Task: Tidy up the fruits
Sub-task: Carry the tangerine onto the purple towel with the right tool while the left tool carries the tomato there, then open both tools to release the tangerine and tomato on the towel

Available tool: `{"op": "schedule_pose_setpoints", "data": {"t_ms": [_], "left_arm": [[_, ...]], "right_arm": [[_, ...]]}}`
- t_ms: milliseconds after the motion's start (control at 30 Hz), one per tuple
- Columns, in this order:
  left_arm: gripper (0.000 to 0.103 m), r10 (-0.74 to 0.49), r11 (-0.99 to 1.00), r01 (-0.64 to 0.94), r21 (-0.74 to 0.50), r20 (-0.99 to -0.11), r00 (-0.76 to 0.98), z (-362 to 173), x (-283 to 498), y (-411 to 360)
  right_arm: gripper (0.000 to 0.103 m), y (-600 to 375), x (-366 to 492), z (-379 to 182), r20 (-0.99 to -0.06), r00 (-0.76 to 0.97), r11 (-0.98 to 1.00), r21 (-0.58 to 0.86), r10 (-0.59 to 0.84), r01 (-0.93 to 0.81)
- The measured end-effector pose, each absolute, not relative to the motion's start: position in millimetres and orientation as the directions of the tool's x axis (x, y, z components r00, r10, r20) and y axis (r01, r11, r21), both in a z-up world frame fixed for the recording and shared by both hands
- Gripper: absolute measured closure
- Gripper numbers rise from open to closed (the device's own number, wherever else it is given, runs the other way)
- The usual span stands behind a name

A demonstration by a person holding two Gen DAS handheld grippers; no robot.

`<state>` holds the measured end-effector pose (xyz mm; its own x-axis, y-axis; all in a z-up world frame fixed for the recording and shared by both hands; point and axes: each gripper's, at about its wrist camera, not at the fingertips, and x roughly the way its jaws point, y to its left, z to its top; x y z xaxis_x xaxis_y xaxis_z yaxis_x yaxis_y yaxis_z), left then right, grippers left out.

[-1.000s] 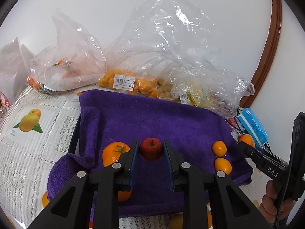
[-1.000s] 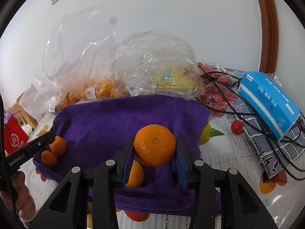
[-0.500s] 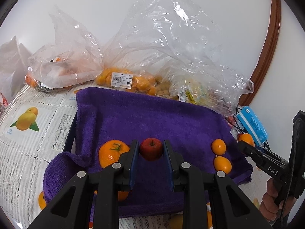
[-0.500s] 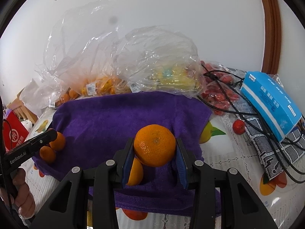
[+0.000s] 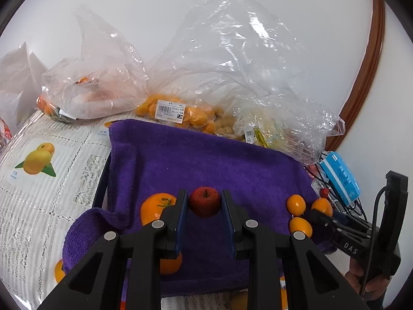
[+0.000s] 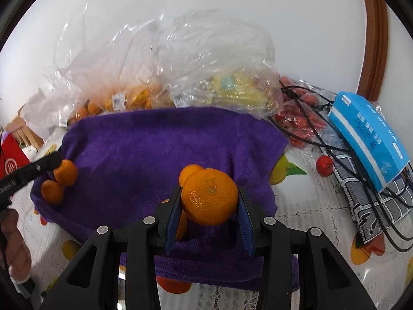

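Observation:
A purple towel point(image 5: 219, 165) point(image 6: 155, 142) lies spread on the table. My left gripper point(image 5: 204, 196) is shut on a small red apple point(image 5: 205, 202) just above the towel's near part. A mandarin point(image 5: 155, 208) rests on the towel left of it. My right gripper point(image 6: 209, 193) is shut on a large mandarin point(image 6: 210, 201) over the towel's right side. Small oranges point(image 5: 296, 204) lie beside it on the towel. From the left wrist, the right gripper point(image 5: 320, 213) comes in at the towel's right edge. From the right wrist, the left gripper point(image 6: 53, 159) shows at the far left, near two mandarins point(image 6: 65, 173).
Clear plastic bags of fruit point(image 5: 180, 113) point(image 6: 222, 87) crowd the back against the wall. A blue tissue pack point(image 6: 369, 134), black cables point(image 6: 335, 149) and a loose small red fruit point(image 6: 324, 165) lie right of the towel. A lace tablecloth point(image 5: 38, 201) covers the table.
The right gripper has tipped slightly with its mandarin, so a small orange now shows behind the fruit. The left gripper holds the apple in the same place.

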<state>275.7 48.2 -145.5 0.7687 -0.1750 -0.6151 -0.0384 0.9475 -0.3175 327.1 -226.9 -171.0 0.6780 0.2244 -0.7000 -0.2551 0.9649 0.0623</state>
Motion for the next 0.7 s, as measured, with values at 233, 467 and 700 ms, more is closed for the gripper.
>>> {"op": "schedule_pose_setpoints", "data": {"t_ms": [233, 467, 700], "left_arm": [[0.079, -0.19, 0.943, -0.032, -0.332, -0.614, 0.766, -148.4, 276.3, 49.4], [0.079, -0.242, 0.942, 0.025, -0.334, -0.626, 0.741, -152.6, 278.3, 39.4], [0.079, -0.205, 0.962, 0.012, -0.274, -0.689, 0.696, -166.9, 286.4, 29.7]], "right_arm": [[0.062, -223.5, 329.1, -175.9, -0.714, 0.665, 0.963, 0.053, 0.221, -0.263], [0.06, -219.5, 325.9, -173.6, -0.708, 0.668, 0.958, 0.041, 0.228, -0.284], [0.058, -224.0, 327.1, -170.3, -0.696, 0.677, 0.96, 0.065, 0.239, -0.272]]}}
